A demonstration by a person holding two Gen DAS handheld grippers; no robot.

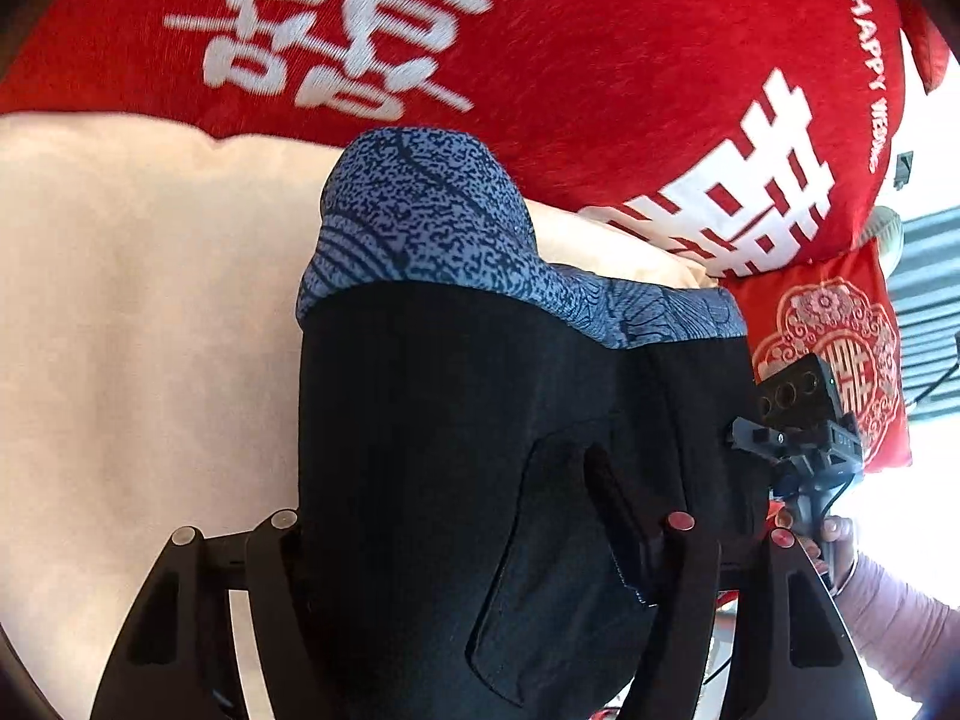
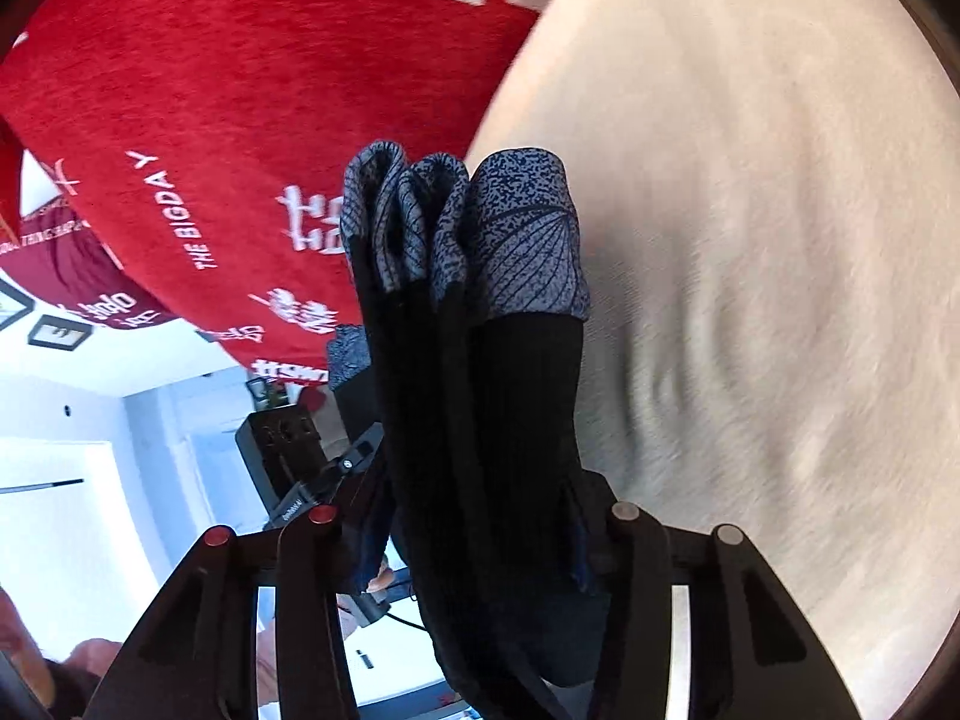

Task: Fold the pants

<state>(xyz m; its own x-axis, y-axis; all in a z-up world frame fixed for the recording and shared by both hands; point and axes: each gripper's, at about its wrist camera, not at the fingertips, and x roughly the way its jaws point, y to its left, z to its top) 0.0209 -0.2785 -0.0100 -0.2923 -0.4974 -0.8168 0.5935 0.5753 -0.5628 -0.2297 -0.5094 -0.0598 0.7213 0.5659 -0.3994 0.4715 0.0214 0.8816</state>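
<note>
The pants (image 1: 468, 432) are black with blue patterned cuffs (image 1: 420, 222). My left gripper (image 1: 480, 525) is shut on the black cloth, and the pants hang from it above a cream sheet (image 1: 120, 330). A pocket shows near its right finger. My right gripper (image 2: 474, 513) is also shut on the pants (image 2: 480, 396), which hang bunched in folds with the patterned cuffs (image 2: 522, 240) at the far end. The right gripper's body (image 1: 798, 420) shows in the left wrist view, held by a hand. The left gripper's body (image 2: 288, 450) shows in the right wrist view.
A red blanket with white characters (image 1: 510, 60) lies beyond the cream sheet, also in the right wrist view (image 2: 210, 120). A red patterned cushion (image 1: 840, 354) sits at the right. The cream sheet (image 2: 750, 240) fills the right of the right wrist view.
</note>
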